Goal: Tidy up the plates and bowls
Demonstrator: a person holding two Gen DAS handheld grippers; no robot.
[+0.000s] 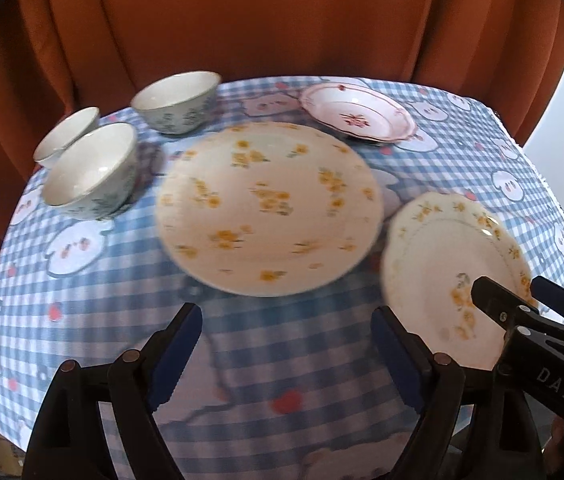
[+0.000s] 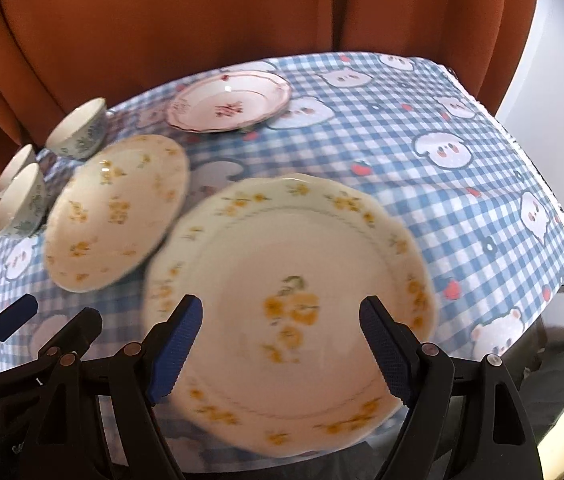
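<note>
A large plate with yellow flowers lies mid-table; it also shows in the right wrist view. A scalloped plate with yellow flowers lies to its right, also in the left wrist view. A pink-rimmed plate lies at the back. Three white bowls with green pattern stand at the back left. My left gripper is open above the cloth before the large plate. My right gripper is open over the scalloped plate, empty.
The round table has a blue checked cloth with cartoon faces. An orange curtain hangs behind it. The right gripper shows at the right in the left wrist view; the left gripper shows at the left in the right wrist view.
</note>
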